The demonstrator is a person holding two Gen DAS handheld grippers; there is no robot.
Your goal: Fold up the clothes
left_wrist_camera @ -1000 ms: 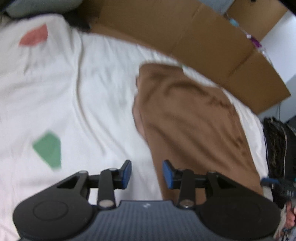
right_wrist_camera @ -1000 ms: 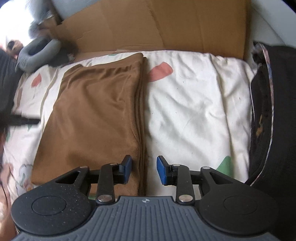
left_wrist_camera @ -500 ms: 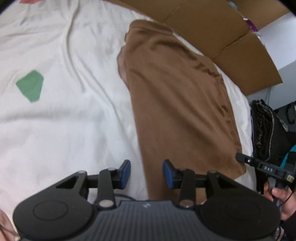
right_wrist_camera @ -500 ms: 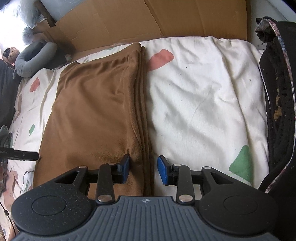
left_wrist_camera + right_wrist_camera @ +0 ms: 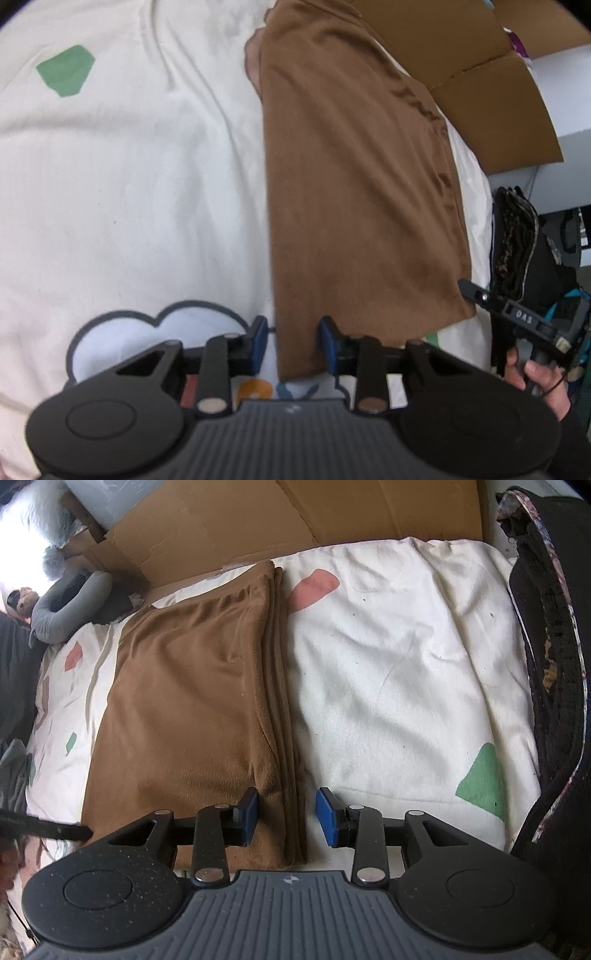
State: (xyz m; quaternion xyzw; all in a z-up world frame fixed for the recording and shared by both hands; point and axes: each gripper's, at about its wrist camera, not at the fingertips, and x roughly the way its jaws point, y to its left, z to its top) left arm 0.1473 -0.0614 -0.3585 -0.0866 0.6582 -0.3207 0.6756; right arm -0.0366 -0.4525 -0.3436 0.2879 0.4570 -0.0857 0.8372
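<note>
In the left wrist view, the left claw (image 5: 291,345) was seen spread apart over the near left corner of the folded brown garment (image 5: 354,192), laid flat on the cream bedsheet (image 5: 129,184). In the right wrist view, the right claw (image 5: 288,816) was likewise held apart (nothing gripped), straddling the garment's stacked right edge.

Cream patterned bed cover (image 5: 406,686) with a folded brown garment (image 5: 192,709) flat on it.

Left tool (image 5: 290,345) agape over brown garment (image 5: 354,192), cream bedsheet (image 5: 129,177)
</note>
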